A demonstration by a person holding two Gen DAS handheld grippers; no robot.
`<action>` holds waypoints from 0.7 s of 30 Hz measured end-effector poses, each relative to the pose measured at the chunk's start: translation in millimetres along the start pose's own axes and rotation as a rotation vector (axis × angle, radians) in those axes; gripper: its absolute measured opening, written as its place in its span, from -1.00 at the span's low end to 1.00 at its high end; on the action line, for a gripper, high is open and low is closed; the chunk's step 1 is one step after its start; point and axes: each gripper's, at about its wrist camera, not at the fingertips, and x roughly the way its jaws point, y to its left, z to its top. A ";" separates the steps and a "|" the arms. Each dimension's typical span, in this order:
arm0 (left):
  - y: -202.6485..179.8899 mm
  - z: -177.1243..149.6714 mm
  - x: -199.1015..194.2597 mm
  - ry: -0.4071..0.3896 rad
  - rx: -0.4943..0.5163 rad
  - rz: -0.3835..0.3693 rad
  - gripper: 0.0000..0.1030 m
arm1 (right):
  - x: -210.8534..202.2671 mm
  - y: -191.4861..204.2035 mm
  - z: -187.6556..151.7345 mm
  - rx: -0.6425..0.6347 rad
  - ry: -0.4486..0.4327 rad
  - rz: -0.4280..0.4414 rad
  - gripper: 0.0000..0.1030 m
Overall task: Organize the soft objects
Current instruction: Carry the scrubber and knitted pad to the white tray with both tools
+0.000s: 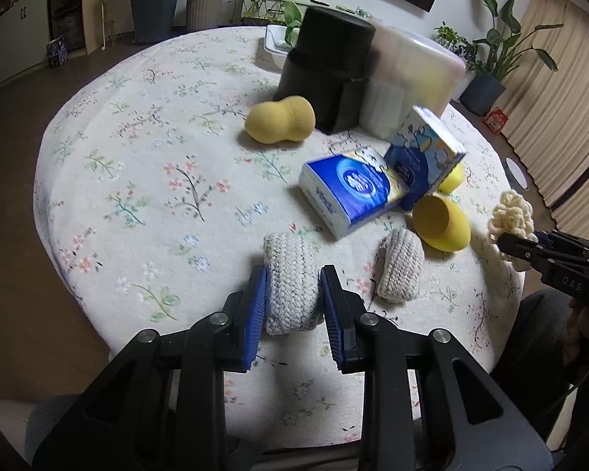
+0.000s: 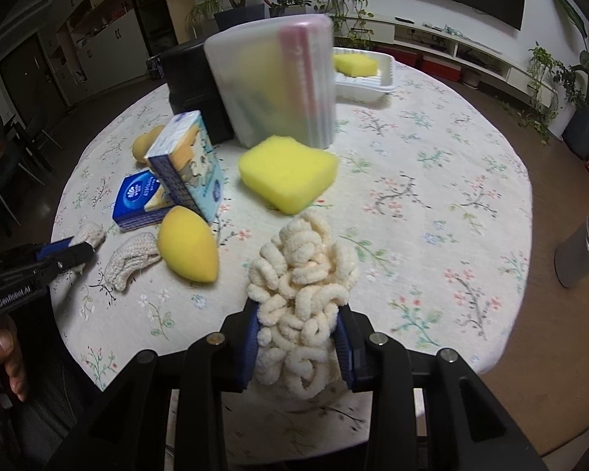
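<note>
Your white tray (image 2: pixel 367 88) at the far side of the floral tablecloth (image 2: pixel 432 196) holds 1 yellow sponge (image 2: pixel 355 64), and the frosted plastic box (image 2: pixel 271 78) beside the black container (image 1: pixel 326 62) shows blurred yellow and pink contents. The flat blue tissue pack (image 1: pixel 351 192) reads "Vinda", your other gripper's body "GenRobot.AI". Your left gripper (image 1: pixel 292 298) is clamped on 1 grey knitted pad (image 1: pixel 290 278) low over the near table edge, and your right gripper (image 2: pixel 298 337) grips the cream looped yarn scrubber (image 2: pixel 302 274).

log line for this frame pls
left gripper: shut on grey knit pad | right gripper: shut on cream loopy scrubber | table: sponges, tissue packs loose
</note>
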 end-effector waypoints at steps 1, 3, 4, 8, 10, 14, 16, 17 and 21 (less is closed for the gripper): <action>2.9 2.7 -2.2 -0.004 -0.005 -0.004 -0.50 | -2.0 -3.1 -0.2 0.004 0.001 -0.002 -0.31; 8.5 8.6 -6.4 -0.015 -0.009 -0.003 -0.50 | -7.5 -11.4 0.0 0.014 -0.002 -0.010 -0.31; 11.7 11.8 -8.6 -0.020 -0.011 -0.003 -0.50 | -10.3 -15.8 0.7 0.018 -0.005 -0.018 -0.31; 32.8 32.6 -17.3 -0.047 -0.033 0.000 -0.50 | -19.8 -39.9 6.8 0.045 -0.020 -0.053 -0.31; 44.8 43.5 -21.0 -0.061 -0.045 0.004 -0.50 | -23.6 -54.9 10.4 0.059 -0.022 -0.077 -0.31; 67.1 69.0 -24.9 -0.078 -0.058 0.021 -0.50 | -31.0 -85.7 19.8 0.087 -0.033 -0.128 -0.31; 76.8 84.5 -24.8 -0.083 -0.053 0.033 -0.50 | -32.9 -104.4 26.5 0.103 -0.034 -0.156 -0.31; 82.6 93.8 -24.9 -0.089 -0.052 0.043 -0.50 | -33.4 -111.3 29.8 0.106 -0.034 -0.169 -0.31; 97.3 132.7 -26.5 -0.119 -0.032 0.065 -0.50 | -35.6 -148.5 52.3 0.122 -0.039 -0.240 -0.31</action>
